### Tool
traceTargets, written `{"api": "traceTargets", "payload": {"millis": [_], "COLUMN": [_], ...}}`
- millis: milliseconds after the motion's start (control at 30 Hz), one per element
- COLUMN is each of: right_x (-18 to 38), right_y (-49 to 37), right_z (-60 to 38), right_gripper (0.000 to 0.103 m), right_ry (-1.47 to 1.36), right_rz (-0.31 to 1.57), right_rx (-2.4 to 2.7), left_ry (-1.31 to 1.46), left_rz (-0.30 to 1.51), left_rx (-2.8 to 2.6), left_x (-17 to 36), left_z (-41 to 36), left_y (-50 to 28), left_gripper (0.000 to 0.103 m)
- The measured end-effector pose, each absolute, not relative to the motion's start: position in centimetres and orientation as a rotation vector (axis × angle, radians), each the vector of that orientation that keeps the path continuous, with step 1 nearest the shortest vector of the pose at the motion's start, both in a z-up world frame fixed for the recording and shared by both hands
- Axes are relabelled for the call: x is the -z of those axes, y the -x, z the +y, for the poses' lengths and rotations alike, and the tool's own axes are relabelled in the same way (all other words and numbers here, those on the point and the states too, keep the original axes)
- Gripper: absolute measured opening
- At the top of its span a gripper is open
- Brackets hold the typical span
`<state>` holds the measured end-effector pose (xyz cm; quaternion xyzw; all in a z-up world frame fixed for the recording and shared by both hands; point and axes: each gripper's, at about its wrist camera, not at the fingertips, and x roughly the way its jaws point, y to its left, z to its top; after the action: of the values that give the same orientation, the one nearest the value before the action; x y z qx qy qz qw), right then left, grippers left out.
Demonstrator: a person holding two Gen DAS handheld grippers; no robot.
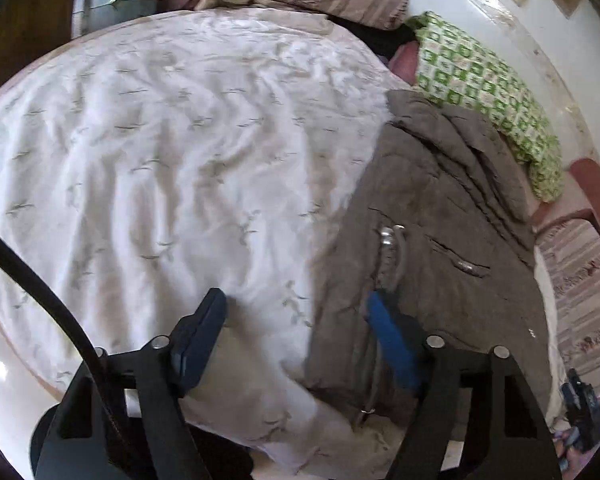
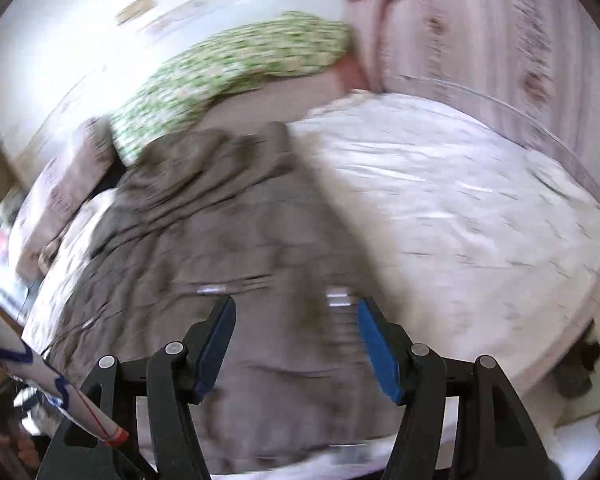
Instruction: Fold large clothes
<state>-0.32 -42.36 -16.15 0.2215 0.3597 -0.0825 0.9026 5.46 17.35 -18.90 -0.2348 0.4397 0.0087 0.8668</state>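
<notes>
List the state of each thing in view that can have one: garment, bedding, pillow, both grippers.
Brown jacket: lying crumpled on the bed, not yet folded.
White quilt: spread over the bed, wrinkled.
Green patterned pillow: lying along the wall side.
Left gripper: open, holding nothing.
Right gripper: open, above the jacket, nothing gripped.

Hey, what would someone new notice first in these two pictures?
A large grey-brown padded jacket sprawls on the right part of a bed, over a crumpled white bedspread. A green-and-white checked pillow lies beyond it against the wall. Both blue-padded tongs, left and right, hang open above the jacket's near edge.
</notes>
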Motion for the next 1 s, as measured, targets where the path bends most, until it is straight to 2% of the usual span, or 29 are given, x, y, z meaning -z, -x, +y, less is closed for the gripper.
{"api": "traceTargets", "payload": {"millis": [233,500,867,1000], "right_x": [20.3,22.6,23.3,22.9], "right_y": [2.5,1.9,2.9,2.2], "right_z": [-48.8,-49.5,-43.0,-40.3], "right_gripper": [0.068,0.068,0.069,0.07], "right_ry": [-0.729,-0.904,-0.857,-0.784], "right_rz": [0.795,0.819,0.862,0.866], "right_rx": [0.207,0.106,-0.049,-0.107], "left_ry": [0.443,0.398,0.499,0.472], "left_rz": [0.909,0.887,0.87,0.865], "left_rx": [0.071,0.039,0.047,0.074], "left_x": [19.4,19.6,20.0,20.0], "left_z": [14.4,13.5,13.8,11.8], "left_y": [-6.2,-6.0,-3.9,-3.1], "left_gripper": [0.071,0.072,0.073,0.081]}}
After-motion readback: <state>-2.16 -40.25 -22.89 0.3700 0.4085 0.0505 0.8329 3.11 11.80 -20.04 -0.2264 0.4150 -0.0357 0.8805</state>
